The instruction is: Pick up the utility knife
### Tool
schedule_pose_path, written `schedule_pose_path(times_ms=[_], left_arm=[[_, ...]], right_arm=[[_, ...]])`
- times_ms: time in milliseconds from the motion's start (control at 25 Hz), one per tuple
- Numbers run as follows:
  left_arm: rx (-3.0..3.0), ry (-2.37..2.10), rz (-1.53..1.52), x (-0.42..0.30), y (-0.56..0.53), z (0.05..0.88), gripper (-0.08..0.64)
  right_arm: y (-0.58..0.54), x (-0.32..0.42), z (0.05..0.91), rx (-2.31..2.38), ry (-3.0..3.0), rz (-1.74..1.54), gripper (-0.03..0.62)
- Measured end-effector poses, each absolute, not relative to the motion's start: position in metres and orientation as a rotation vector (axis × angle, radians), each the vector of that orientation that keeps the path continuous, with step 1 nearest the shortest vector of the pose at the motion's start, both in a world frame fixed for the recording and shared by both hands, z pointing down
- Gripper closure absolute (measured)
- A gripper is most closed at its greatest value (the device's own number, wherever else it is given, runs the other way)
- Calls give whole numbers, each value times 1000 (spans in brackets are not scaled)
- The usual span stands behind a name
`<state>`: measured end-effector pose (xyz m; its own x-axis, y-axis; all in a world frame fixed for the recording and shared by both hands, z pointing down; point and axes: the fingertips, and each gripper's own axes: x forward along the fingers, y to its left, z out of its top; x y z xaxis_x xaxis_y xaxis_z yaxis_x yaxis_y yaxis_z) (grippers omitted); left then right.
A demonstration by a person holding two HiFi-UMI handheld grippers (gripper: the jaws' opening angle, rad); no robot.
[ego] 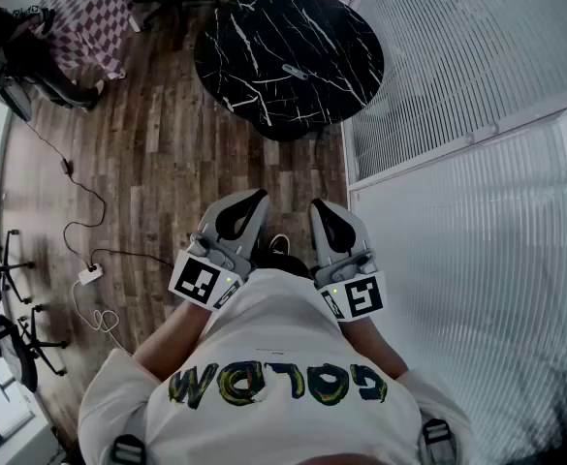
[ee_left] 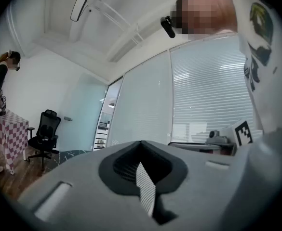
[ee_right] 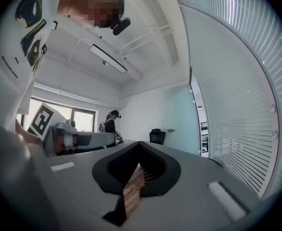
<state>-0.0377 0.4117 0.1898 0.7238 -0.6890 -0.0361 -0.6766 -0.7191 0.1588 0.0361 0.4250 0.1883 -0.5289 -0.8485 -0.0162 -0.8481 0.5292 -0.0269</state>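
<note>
Reach not begun: left gripper [ego: 250, 201] and right gripper [ego: 322, 207], shut and empty, hung short of the table [ego: 235, 56]; its probable utility knife [ego: 295, 70] needed open jaws.

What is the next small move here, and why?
Probably step toward the table: the knife lies on it, well ahead, while the left tongs and right tongs are shut, empty, close to the chest.

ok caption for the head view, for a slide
Left tool and right tool shut, empty, short of the black table with the utility knife.
</note>
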Motion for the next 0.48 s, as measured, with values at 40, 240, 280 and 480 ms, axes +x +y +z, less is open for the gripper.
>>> schedule_pose_path(times_ms=[40, 240, 280, 480], left_arm=[[2788, -1108, -134, -36, 411, 191, 557], [2782, -1111, -123, -28, 407, 194, 557], [2782, -1113, -124, -27, 406, 194, 557], [2785, -1111, -106, -13, 402, 197, 557]], right_arm=[[424, 38, 188, -1512, 2722, -23, 591], [417, 45, 188, -1505, 2718, -35, 591], [416, 47, 188, -1501, 2719, -37, 591], [413, 58, 188, -1460, 2718, -54, 591]])
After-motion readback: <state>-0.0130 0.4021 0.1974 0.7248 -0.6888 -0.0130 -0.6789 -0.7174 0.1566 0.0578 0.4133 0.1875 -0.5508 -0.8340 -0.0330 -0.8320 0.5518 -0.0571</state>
